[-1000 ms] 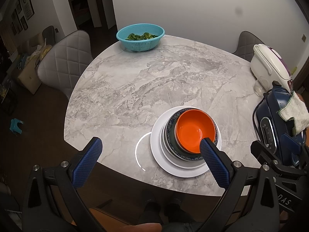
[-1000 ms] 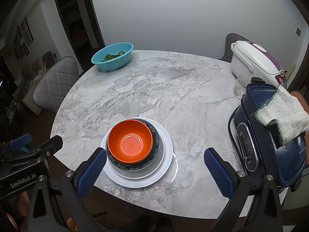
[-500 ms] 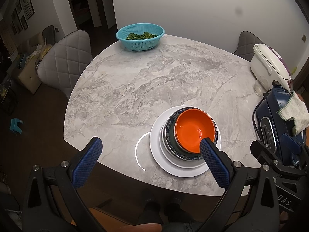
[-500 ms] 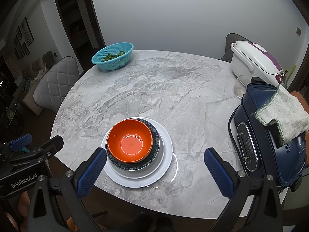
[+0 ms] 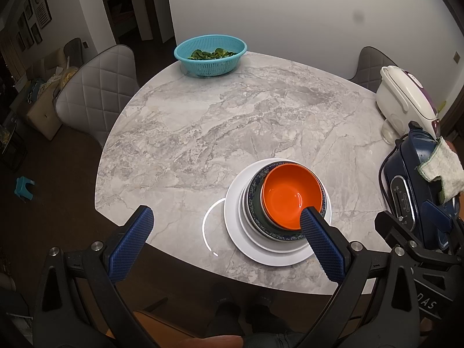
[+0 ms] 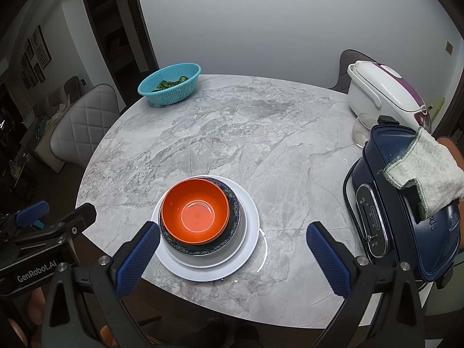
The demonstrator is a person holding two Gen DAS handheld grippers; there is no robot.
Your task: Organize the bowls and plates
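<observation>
An orange bowl (image 5: 291, 195) (image 6: 195, 211) sits nested in a dark blue patterned bowl (image 5: 255, 200) (image 6: 233, 216), on a small white plate (image 6: 240, 242), on a large white plate (image 5: 235, 223) (image 6: 250, 223). The stack stands near the front edge of the marble table (image 5: 217, 121) (image 6: 246, 133). My left gripper (image 5: 227, 219) is open and empty, above the table edge just left of the stack. My right gripper (image 6: 233, 233) is open and empty, above the stack's near right side. The left gripper also shows in the right wrist view (image 6: 55, 220).
A teal colander of greens (image 5: 210, 53) (image 6: 171, 87) stands at the far left. A white rice cooker (image 6: 382, 92) and a navy appliance (image 6: 406, 217) with a cloth (image 6: 429, 171) on it stand at the right. Grey chairs (image 5: 92, 92) surround the table.
</observation>
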